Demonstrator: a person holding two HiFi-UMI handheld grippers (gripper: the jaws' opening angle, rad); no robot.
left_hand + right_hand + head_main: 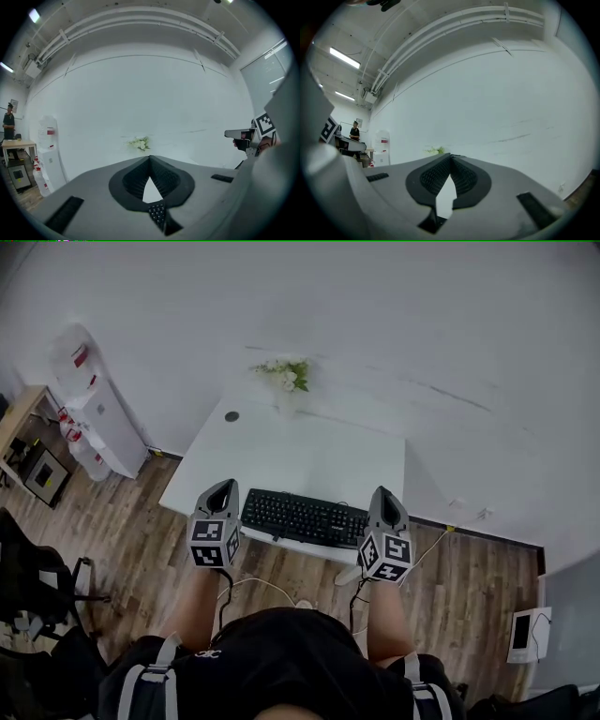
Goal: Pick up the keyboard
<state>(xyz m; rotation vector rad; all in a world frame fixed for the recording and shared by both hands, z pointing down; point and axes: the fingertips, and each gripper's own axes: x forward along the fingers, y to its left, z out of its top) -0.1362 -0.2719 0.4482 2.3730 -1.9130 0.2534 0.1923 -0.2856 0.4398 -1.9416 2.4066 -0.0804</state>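
A black keyboard lies along the near edge of a white desk in the head view. My left gripper hovers just off the keyboard's left end, jaws shut and empty. My right gripper hangs by the keyboard's right end, also shut with nothing held. In the left gripper view a bit of the keyboard shows through the gap below the closed jaws. The right gripper view shows its closed jaws with the white desk top beyond.
A small pot of white flowers stands at the desk's far edge against the white wall. A white cabinet and a wooden side table sit at the left. Black chairs are at lower left. Cables trail on the wood floor.
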